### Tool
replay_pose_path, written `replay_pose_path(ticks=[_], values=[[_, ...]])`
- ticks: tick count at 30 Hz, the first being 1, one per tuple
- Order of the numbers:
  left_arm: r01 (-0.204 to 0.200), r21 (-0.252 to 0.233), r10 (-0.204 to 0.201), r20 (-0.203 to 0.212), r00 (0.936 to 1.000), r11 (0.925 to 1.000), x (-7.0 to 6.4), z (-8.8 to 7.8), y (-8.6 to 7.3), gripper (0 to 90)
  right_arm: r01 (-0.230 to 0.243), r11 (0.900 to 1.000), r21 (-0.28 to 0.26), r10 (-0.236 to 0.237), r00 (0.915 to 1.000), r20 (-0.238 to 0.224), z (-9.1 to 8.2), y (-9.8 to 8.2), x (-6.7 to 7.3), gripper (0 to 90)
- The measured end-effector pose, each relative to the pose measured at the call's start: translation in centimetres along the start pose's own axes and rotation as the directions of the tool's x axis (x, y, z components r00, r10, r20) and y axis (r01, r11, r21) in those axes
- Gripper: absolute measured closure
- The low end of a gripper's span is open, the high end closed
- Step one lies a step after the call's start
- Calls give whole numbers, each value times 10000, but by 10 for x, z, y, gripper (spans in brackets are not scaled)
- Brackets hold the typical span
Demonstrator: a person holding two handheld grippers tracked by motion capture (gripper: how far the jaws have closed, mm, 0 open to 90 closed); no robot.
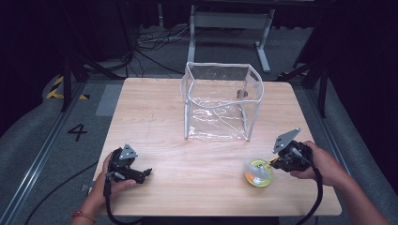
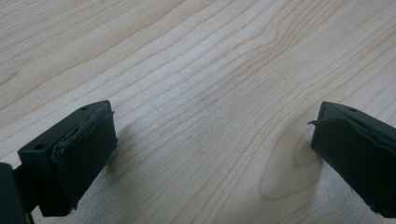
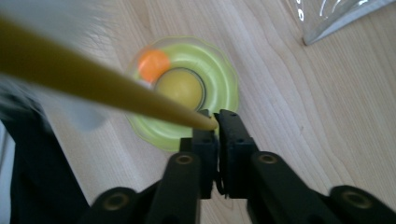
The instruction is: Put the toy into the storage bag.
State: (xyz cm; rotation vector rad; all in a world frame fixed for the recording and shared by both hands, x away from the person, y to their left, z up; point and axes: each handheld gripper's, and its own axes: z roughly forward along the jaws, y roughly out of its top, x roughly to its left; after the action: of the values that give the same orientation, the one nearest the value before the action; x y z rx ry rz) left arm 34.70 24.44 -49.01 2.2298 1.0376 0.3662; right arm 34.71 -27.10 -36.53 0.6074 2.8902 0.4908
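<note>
- Yellow-green toy [image 1: 259, 172], round with a clear dome over an orange ball, sits on the wooden table [image 1: 187, 140] just in front of the right gripper [image 1: 273, 163], on the side toward the left gripper.
- In the right gripper view the same toy [image 3: 187, 88] lies just beyond the jaw tips, showing a yellow centre and an orange spot inside pale green rings.
- Right gripper [image 3: 215, 122] has its jaws pressed together on the end of a thin yellow stalk [image 3: 93, 79]. The stalk runs from the tips up and away to that view's left edge, blurred and close to the lens.
- Whether the stalk is joined to the toy I cannot tell.
- Right hand [image 1: 324, 164] holds that gripper low over the table, with its grey three-cornered plate tilted up.
- Left gripper [image 1: 141, 176] rests low at the near left part of the table, well apart from the toy, held in the left hand [image 1: 110, 180].
- In the left gripper view the left gripper [image 2: 212, 140] has its jaws wide apart, with bare wood grain between them.
- Clear plastic bag [image 1: 220, 101] stands upright and open-topped, farther out than both grippers and between them; its corner [image 3: 336, 18] shows beyond the right gripper's tips, off to the right.
</note>
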Motion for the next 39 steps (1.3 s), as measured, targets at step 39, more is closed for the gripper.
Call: replay_pose_path(ticks=[39], values=[[3,2,-3,17,10000,10000,0,0,0,4,15,9995,-304,7,9974,714,-50,18,-10,889]])
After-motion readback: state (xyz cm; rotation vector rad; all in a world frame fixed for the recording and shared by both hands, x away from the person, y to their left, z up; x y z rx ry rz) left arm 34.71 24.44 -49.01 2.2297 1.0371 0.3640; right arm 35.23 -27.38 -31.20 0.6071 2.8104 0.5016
